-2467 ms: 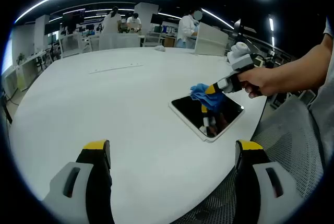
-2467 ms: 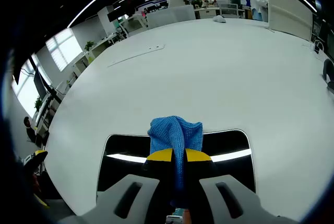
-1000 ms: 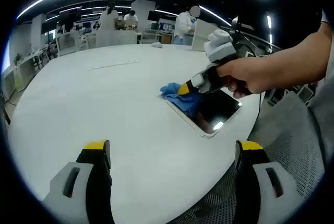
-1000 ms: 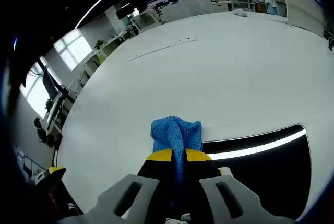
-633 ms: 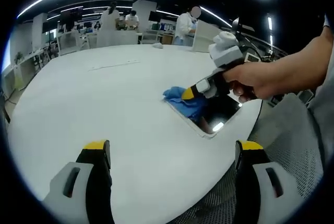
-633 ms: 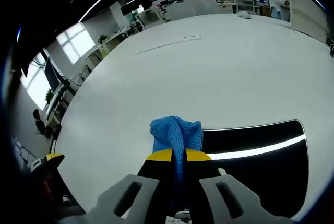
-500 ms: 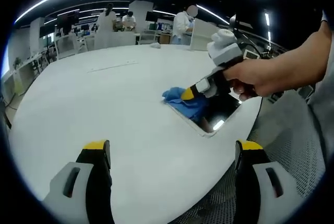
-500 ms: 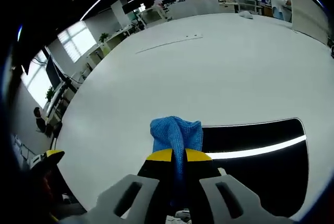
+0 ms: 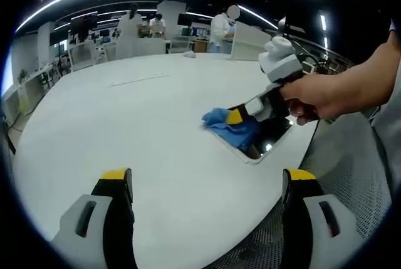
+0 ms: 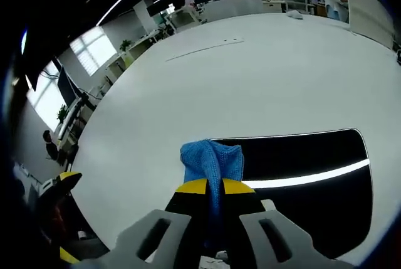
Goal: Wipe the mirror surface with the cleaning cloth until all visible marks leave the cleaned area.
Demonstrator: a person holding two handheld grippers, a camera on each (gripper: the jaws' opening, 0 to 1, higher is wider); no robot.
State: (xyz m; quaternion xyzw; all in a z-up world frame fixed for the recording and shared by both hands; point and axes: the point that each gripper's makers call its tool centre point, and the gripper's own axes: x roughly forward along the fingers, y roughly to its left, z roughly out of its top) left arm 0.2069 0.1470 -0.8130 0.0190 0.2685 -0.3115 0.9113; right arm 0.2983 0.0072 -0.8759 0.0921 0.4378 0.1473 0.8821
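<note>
A dark rectangular mirror (image 10: 294, 162) with a white rim lies flat near the edge of the white round table (image 10: 250, 74). My right gripper (image 10: 212, 187) is shut on a blue cleaning cloth (image 10: 210, 159), which presses on the mirror's left end. In the left gripper view the right gripper (image 9: 241, 114), held by a person's hand, pushes the cloth (image 9: 227, 123) onto the mirror (image 9: 263, 137). My left gripper (image 9: 203, 184) hovers open over the table's near side, its jaws wide apart with nothing between them.
A thin strip (image 9: 139, 81) lies on the table's far side. A white object (image 10: 294, 15) rests near the far edge. Several people (image 9: 222, 27) stand among desks beyond the table. A mesh chair (image 9: 351, 181) sits at the right.
The right gripper with the cloth has slid from the mirror's left edge back onto its surface, toward the near end. The left gripper has stayed put.
</note>
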